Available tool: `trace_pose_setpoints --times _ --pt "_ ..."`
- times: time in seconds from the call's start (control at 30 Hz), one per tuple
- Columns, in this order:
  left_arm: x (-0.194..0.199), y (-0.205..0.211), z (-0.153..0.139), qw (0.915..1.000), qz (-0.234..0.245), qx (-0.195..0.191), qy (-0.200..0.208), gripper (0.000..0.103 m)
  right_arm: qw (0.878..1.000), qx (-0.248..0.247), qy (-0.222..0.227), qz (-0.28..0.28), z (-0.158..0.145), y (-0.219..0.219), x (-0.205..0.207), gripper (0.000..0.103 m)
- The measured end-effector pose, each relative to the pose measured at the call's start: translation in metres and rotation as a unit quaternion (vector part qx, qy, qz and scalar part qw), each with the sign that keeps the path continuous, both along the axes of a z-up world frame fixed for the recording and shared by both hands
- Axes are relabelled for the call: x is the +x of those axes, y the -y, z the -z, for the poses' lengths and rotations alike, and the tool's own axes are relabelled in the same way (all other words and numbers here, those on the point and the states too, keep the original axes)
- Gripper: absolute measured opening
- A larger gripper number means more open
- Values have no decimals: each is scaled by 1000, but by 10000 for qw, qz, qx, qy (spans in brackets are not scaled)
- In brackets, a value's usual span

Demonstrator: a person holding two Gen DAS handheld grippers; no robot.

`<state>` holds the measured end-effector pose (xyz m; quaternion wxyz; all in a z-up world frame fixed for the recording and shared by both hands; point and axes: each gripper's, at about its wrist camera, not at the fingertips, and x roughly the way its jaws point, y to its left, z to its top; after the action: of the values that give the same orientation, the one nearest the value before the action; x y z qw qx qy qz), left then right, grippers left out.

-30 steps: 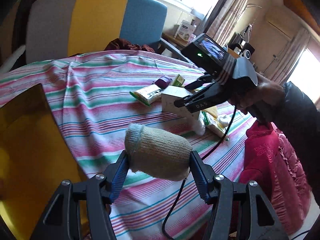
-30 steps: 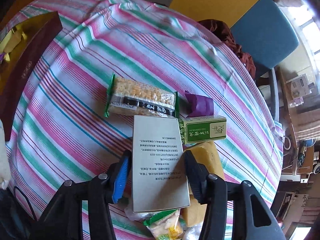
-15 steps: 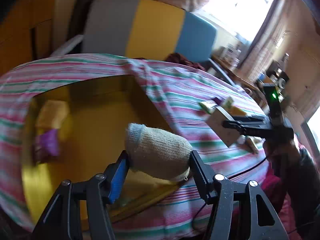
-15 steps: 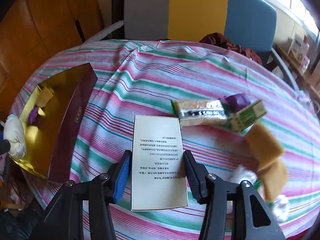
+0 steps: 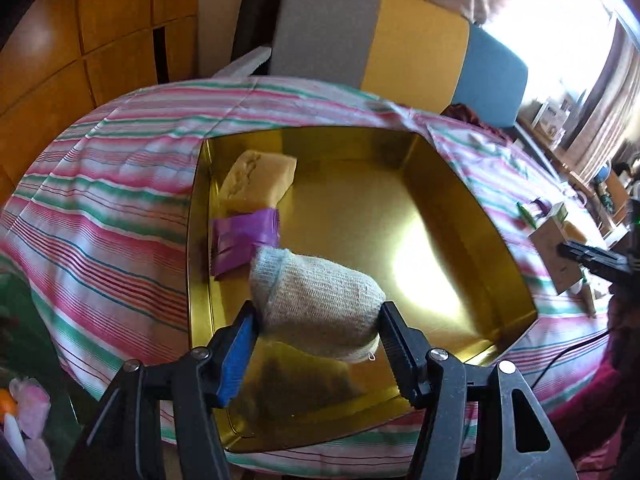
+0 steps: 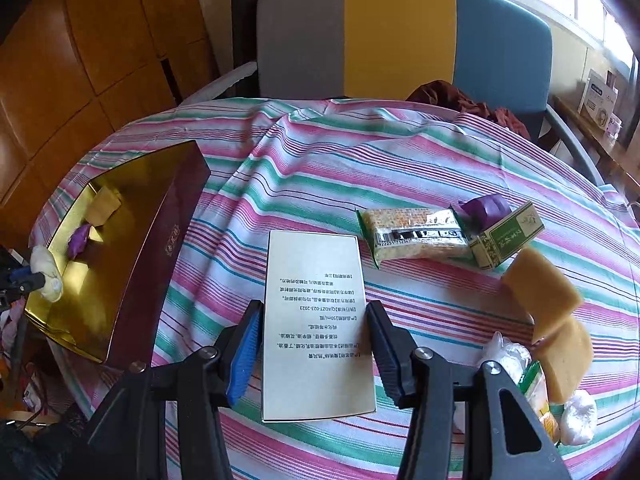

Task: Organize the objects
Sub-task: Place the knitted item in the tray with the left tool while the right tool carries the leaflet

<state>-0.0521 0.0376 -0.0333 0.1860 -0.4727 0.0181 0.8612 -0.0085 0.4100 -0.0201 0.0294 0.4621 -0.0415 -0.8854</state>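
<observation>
My left gripper (image 5: 316,318) is shut on a rolled cream sock (image 5: 316,300) and holds it above the near part of a gold-lined box (image 5: 460,184). Inside the box lie a yellow sponge (image 5: 258,178) and a purple packet (image 5: 242,238). My right gripper (image 6: 310,330) is shut on a flat pale carton with printed text (image 6: 316,320), held above the striped tablecloth (image 6: 400,168). In the right wrist view the same box (image 6: 160,240), maroon outside, sits at the left with the sock (image 6: 46,274) over its near corner.
On the cloth to the right lie a cracker pack (image 6: 416,236), a green box (image 6: 506,236), a purple wrapper (image 6: 484,206), yellow sponges (image 6: 540,292) and white wrapped items (image 6: 508,354). A grey, yellow and blue chair (image 6: 400,36) stands behind the table. Wooden cabinets (image 5: 80,32) are at the left.
My left gripper has swung left with the sock, from over the cloth to above the gold box. My right gripper lifted the carton off the pile and turned toward the chair.
</observation>
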Motion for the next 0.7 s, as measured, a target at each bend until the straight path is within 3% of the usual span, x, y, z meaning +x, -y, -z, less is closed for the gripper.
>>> trace_pose_setpoints --times 0.23,0.7 --pt "-11 -6 15 9996 5 -250 119 61 10000 -13 -21 2 0 0 0 52" --pt "-41 -13 26 9983 -93 -556 -121 65 10000 27 -33 55 1 -2 -1 52"
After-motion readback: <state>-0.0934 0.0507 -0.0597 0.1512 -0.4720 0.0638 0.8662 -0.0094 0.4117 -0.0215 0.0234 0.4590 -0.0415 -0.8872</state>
